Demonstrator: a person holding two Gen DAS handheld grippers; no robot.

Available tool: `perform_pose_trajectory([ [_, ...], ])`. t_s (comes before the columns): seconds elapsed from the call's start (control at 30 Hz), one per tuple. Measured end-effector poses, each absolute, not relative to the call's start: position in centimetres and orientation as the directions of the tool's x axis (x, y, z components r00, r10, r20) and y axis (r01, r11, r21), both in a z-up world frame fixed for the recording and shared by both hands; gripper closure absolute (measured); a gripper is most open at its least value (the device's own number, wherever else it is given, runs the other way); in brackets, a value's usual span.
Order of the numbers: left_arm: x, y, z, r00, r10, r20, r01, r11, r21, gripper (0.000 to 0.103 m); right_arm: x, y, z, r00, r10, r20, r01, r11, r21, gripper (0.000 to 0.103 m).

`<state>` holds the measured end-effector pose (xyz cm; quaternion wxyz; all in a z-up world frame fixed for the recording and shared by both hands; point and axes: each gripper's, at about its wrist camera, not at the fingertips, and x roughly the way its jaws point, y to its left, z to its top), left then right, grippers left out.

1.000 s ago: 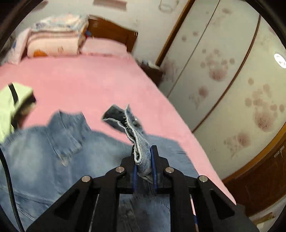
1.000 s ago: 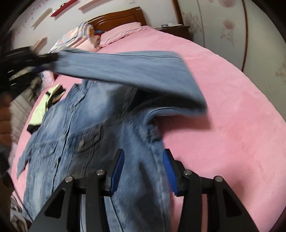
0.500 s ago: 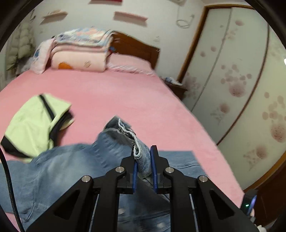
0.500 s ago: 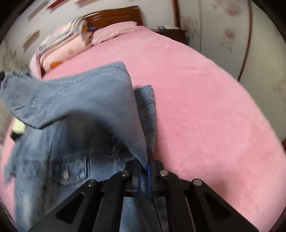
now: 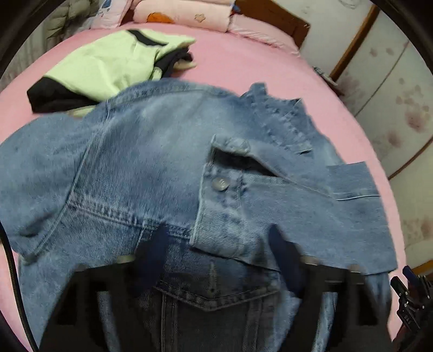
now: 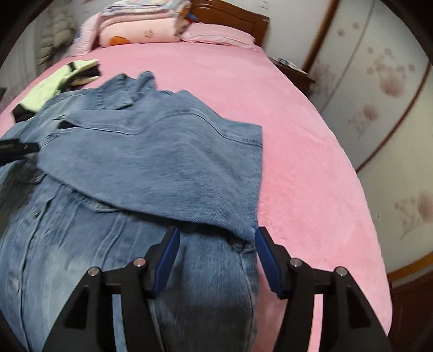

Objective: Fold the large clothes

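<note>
With both tongs, left (image 5: pixel 219 260) and right (image 6: pixel 215 260), just opened and holding nothing, your denim jacket (image 6: pixel 151 168) lies sleeve-folded on the pink bed (image 6: pixel 297 162), heavy and stiff-seamed, so take its hem corners, avoiding the green garment (image 5: pixel 108 62) beside its collar.

Wide bare pink bed (image 6: pixel 311 162) right of the denim jacket (image 6: pixel 151 168), open passage there, folded green-and-black garment (image 5: pixel 108 62) blocking the jacket's far left, stacked bedding (image 6: pixel 140 24) and headboard (image 6: pixel 232 19) closing the far end, wardrobe doors (image 6: pixel 379 94) bounding the right
</note>
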<state>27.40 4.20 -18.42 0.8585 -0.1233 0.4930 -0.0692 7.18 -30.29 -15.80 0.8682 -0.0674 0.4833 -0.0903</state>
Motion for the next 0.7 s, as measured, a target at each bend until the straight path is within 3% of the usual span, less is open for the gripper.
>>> perform_pose_trajectory([
  [0.17,29.1,4.3,-15.9,0.526,-0.248,-0.814,0.005,0.957,-0.289,0.021,7.2,-30.9,-13.1,0.553,-0.157,-0.818,0.066,0.987,-0.145,0.045],
  [0.37,35.0,5.7,-16.4,0.474,-0.364,-0.802,-0.049,0.898,-0.437,0.021,9.4,-33.5,-11.6,0.563,-0.116,-0.818,0.13,0.99,-0.051,0.045],
  [0.43,36.5,5.7,-17.0,0.468,-0.366,-0.805,-0.053,0.897,-0.438,0.026,10.5,-34.6,-11.8,0.561,-0.103,-0.821,0.152,0.988,-0.02,0.045],
  [0.5,38.3,5.6,-18.1,0.43,-0.373,-0.822,-0.048,0.9,-0.434,0.04,11.4,-35.6,-12.1,0.556,-0.086,-0.827,0.17,0.985,0.011,0.045],
  [0.6,39.6,5.3,-20.1,0.361,-0.392,-0.846,-0.039,0.9,-0.434,0.047,13.0,-37.1,-12.6,0.541,-0.077,-0.838,0.208,0.977,0.044,0.045],
  [0.7,39.9,4.9,-21.8,0.325,-0.382,-0.865,-0.006,0.914,-0.406,0.047,15.0,-39.1,-12.8,0.543,-0.068,-0.837,0.259,0.962,0.089,0.045],
])
